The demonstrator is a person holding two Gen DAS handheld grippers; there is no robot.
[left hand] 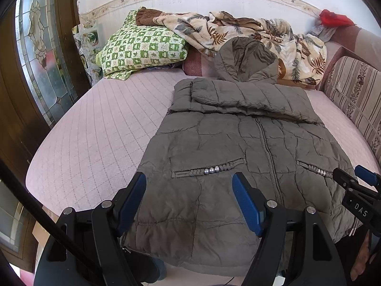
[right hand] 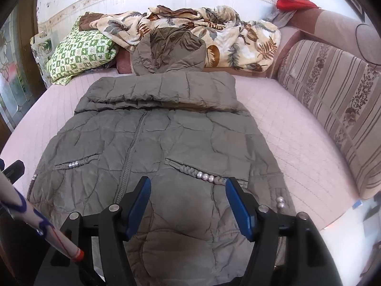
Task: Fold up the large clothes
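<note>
the grey quilted hooded puffer jacket is lying front-up on the pink quilted bed cover, sleeves lying across the chest, hood at 12 o'clock. the left gripper and right gripper are hovering released and empty over the hem at 6 o'clock, likely placed to lift it toward the hood.

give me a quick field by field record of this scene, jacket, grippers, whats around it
surface: pink quilted bed
jacket: grey padded jacket, front up, zip closed, hem toward the camera and hanging over the bed edge
sleeves: folded across the chest
hood: propped against the bedding behind
left gripper: open, over the hem, holding nothing
right gripper: open, over the hem, holding nothing
behind jacket: green checked pillow, leaf-print blanket
right side: striped cushion
</note>
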